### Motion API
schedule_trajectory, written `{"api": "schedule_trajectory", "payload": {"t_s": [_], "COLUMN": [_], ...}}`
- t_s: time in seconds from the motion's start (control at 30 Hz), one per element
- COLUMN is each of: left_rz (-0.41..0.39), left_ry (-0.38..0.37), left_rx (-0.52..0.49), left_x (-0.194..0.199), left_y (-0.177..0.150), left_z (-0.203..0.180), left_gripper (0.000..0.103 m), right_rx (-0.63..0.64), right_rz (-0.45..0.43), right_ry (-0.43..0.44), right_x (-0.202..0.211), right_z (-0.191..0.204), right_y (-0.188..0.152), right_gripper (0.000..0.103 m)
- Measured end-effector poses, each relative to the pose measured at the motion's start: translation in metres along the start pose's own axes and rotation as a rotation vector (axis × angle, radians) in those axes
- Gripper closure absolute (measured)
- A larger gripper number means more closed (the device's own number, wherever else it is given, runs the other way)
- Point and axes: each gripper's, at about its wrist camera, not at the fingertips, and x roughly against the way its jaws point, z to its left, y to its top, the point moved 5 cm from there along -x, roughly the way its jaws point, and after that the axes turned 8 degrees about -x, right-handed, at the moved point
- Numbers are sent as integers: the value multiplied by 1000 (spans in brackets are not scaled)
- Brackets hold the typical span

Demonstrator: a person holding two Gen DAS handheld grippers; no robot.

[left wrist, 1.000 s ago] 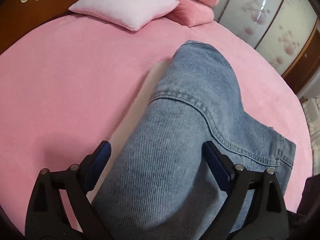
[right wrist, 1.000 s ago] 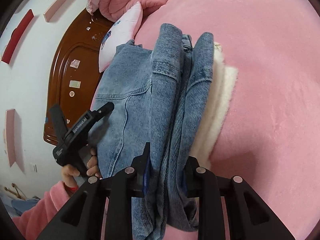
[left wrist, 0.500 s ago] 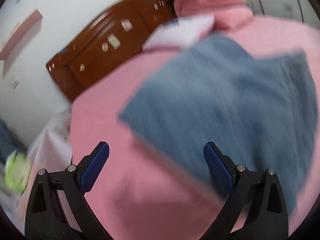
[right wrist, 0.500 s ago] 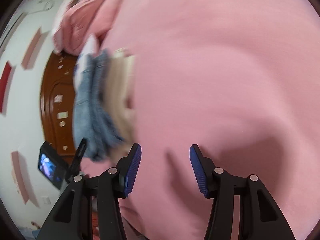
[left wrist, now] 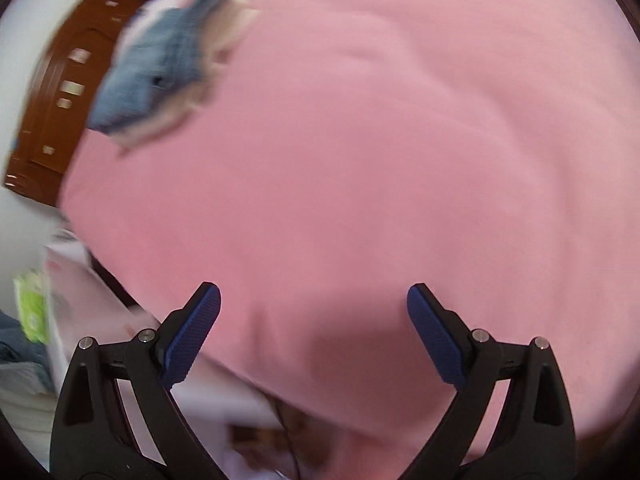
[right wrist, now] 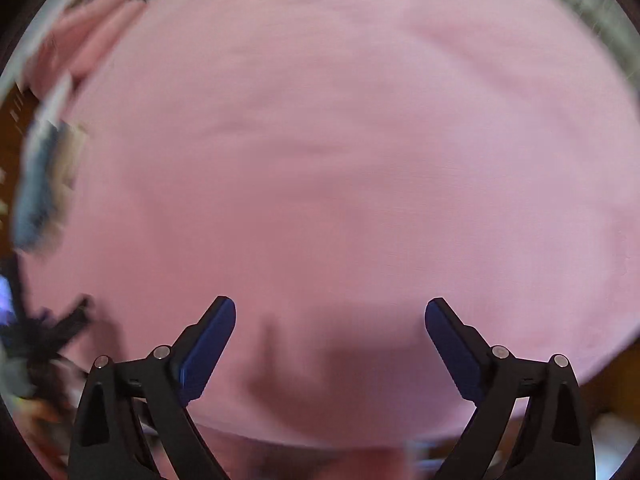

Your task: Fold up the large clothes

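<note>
Pink bedspread (left wrist: 380, 140) wide and bare, folded denim (left wrist: 160, 68) at far edge — both tongs, left (left wrist: 314, 308) and right (right wrist: 330, 320), wide, empty.

The left gripper (left wrist: 314, 304) hangs over a big pink bed (left wrist: 380, 152), and its two blue pads (left wrist: 192, 336) stand wide apart with nothing between them. Far off, near the top left, a folded pile of blue jeans (left wrist: 156, 72) lies on the bed with something pale under it, close to the brown wooden headboard (left wrist: 52, 104). The picture is blurry, and a small green thing (left wrist: 32, 308) shows at the left edge, off the bed.
</note>
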Motion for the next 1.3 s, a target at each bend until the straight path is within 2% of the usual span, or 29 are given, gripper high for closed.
{"api": "schedule_trajectory", "payload": {"t_s": [0.07,0.1,0.13,0.2,0.27,0.37,0.43,0.47,0.53,0.63,0.77,0.83,0.9,0.93,0.97,1.13,1.3], "left_rz": [24,20,17,15,1,-42,-57,-61,-105,-204,-321,-327,-272,-247,-224,-191,-205], "left_ry": [-84,-104,-120,-142,-157,-184,-225,-220,-212,-241,-256,-247,-245,-272,-301,-309,-348], "left_rx": [-32,-36,-45,-107,-202,-290,-312,-316,-298,-252,-203,-145,-52,-14,1,41,110], "left_x": [29,42,55,76,101,146,172,188,221,266,308,313,311,307,304,291,291], "left_y": [-15,-23,-28,-28,-27,-25,-23,-22,-18,-9,-4,-2,-5,-9,-14,-29,-50], "left_z": [-40,-55,-70,-98,-121,-141,-141,-137,-124,-101,-79,-62,-49,-42,-38,-16,-11], "left_gripper": [9,9,9,9,9,10,10,10,10,10,10,10,10,10,10,10,10], "right_rx": [35,41,50,51,8,-61,-96,-108,-117,-99,-154,-155,-125,-111,-93,-10,52], "right_rz": [-36,-34,-23,0,17,26,34,40,54,74,68,68,67,61,40,-104,-157], "right_ry": [-226,-284,-318,-330,-341,-312,-281,-271,-250,-180,-95,-46,-14,1,10,-30,-23], "right_x": [12,15,19,25,36,55,69,76,89,118,167,190,210,220,230,275,297], "right_z": [-43,-57,-74,-99,-125,-146,-155,-159,-157,-145,-123,-107,-90,-82,-75,-48,-26], "right_y": [-9,-12,-18,-29,-40,-51,-57,-58,-59,-54,-53,-55,-56,-57,-59,-63,-67], "right_gripper": [5,5,5,5,5,4,4,4,3,3,3,3,3,3,3,3,2]}}
